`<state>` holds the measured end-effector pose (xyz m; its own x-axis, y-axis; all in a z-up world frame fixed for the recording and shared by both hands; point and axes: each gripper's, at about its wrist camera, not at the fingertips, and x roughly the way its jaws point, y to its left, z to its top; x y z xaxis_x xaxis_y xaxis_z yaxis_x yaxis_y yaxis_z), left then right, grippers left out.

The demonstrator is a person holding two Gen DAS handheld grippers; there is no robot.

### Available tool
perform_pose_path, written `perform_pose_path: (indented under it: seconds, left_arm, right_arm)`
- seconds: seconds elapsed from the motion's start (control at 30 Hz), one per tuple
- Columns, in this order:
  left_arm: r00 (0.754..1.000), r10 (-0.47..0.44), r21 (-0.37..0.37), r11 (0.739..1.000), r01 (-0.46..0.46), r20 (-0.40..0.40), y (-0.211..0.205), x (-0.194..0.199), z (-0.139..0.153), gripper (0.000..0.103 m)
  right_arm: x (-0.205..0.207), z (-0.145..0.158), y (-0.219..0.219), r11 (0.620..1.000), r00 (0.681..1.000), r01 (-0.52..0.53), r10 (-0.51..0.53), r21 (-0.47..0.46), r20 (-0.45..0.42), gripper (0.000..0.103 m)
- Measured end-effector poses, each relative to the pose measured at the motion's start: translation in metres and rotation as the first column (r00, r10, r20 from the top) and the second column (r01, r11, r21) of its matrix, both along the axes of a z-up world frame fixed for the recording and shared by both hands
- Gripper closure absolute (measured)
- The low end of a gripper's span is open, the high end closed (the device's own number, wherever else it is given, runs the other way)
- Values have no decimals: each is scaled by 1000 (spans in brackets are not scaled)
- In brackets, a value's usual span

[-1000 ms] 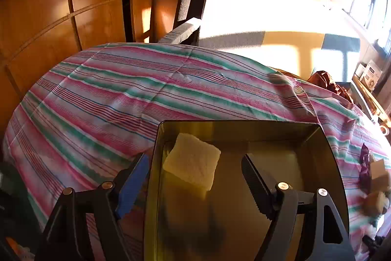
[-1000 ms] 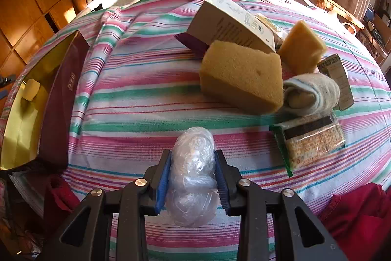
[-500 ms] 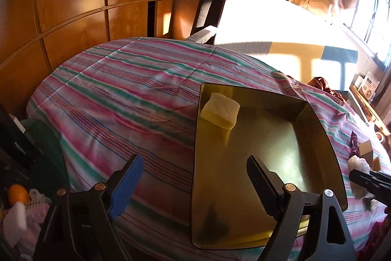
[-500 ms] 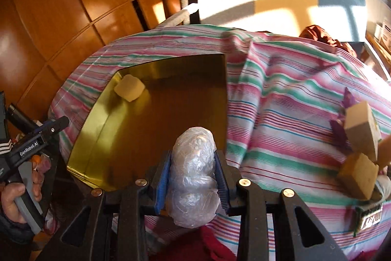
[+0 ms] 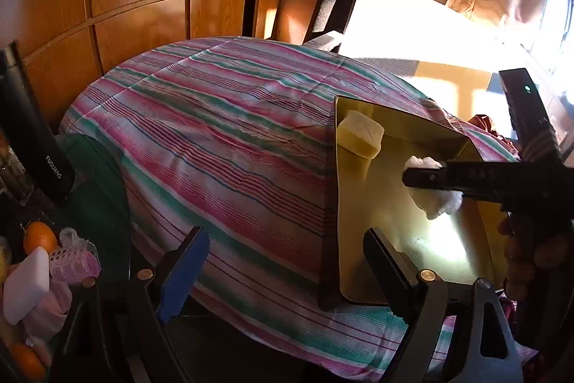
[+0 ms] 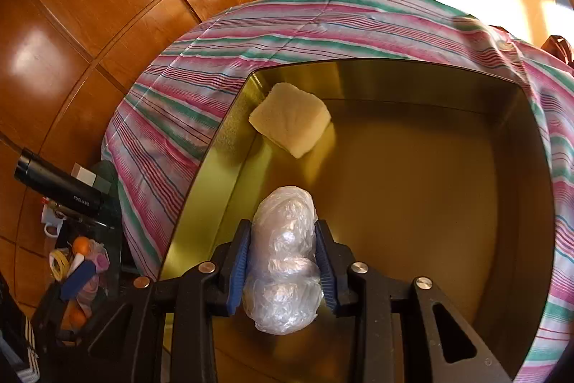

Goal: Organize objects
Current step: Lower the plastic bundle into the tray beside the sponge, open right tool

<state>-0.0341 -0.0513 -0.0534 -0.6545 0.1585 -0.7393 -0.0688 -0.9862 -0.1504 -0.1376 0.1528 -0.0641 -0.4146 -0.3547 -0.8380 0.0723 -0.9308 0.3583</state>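
Right wrist view: right tool (image 6: 283, 266) clamps crumpled clear plastic bundle (image 6: 283, 261) above gold metal tray (image 6: 412, 203) holding pale yellow sponge (image 6: 290, 122); left tool (image 5: 283, 271) jaws wide, empty, just opening.

"FUGUANG", white letters running lengthwise on black flask (image 5: 32, 135), nine o'clock in left wrist view. Same flask (image 6: 61, 187) in right wrist view: lettering too small to read surely.

- A shallow gold metal tray (image 6: 531, 167) is sitting on the pink-and-green striped tablecloth (image 5: 222, 139).
- A pale yellow square sponge (image 6: 290, 122) is lying in the tray's far left corner.
- A crumpled clear plastic bundle (image 6: 283, 261) is hanging above the tray's near left part.
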Motion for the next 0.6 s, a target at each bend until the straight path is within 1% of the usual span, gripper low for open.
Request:
perform_pose_path:
  seconds: [0.1, 0.13, 0.17, 0.27, 0.33, 0.4, 0.5, 0.6]
  left_arm:
    - [1000, 9, 3, 1000, -9, 8, -6, 2, -3, 14]
    - [1000, 13, 3, 1000, -13, 10, -9, 2, -4, 14]
    - [1000, 16, 6, 1000, -16, 13, -10, 2, -5, 14]
    - [999, 29, 3, 1000, -29, 15, -15, 3, -7, 14]
    - [999, 35, 5, 999, -35, 18, -16, 3, -8, 14]
    - [999, 37, 5, 999, -37, 13, -15, 3, -8, 14]
    - [999, 33, -2, 999, -33, 5, -11, 4, -6, 14]
    - [1000, 24, -18, 1000, -24, -10, -6, 6, -1, 12]
  right_arm:
    - [-24, -8, -11, 998, 999, 16, -14, -55, 37, 64]
    - [-29, -11, -12, 997, 999, 29, -26, -67, 47, 62]
    - [-33, -12, -14, 997, 998, 38, -35, -73, 51, 56]
    - [-33, -8, -15, 997, 998, 49, -47, -66, 35, 56]
    - [-29, -6, -11, 996, 998, 54, -52, -67, 28, 53]
    - [-23, -2, -4, 996, 998, 66, -65, -54, 14, 50]
    - [-10, 7, 4, 997, 997, 79, -80, -21, -19, 50]
    - [6, 19, 9, 996, 994, 82, -79, 44, -70, 46]
